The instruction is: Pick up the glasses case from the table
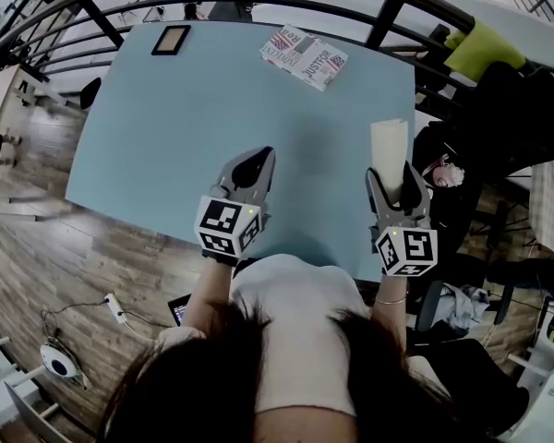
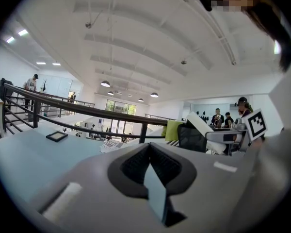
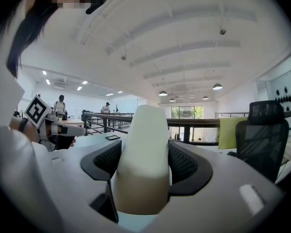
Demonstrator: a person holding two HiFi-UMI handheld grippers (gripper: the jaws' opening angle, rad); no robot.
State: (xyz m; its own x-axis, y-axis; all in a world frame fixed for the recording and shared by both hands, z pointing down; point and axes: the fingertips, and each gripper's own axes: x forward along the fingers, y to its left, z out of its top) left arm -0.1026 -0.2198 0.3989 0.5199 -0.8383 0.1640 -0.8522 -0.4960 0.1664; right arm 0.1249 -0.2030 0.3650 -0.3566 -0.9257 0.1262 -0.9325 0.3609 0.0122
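Our right gripper (image 1: 391,183) clamps the cream glasses case (image 1: 389,144) above the blue table (image 1: 194,109); our left gripper (image 1: 258,160) is closed and empty.

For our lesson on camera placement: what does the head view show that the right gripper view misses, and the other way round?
Only the head view: the book at the table's far edge and the wooden floor.
Only the right gripper view: the ceiling lamps and distant people standing.
Both: the case held by the right gripper, the blue table and the railing.
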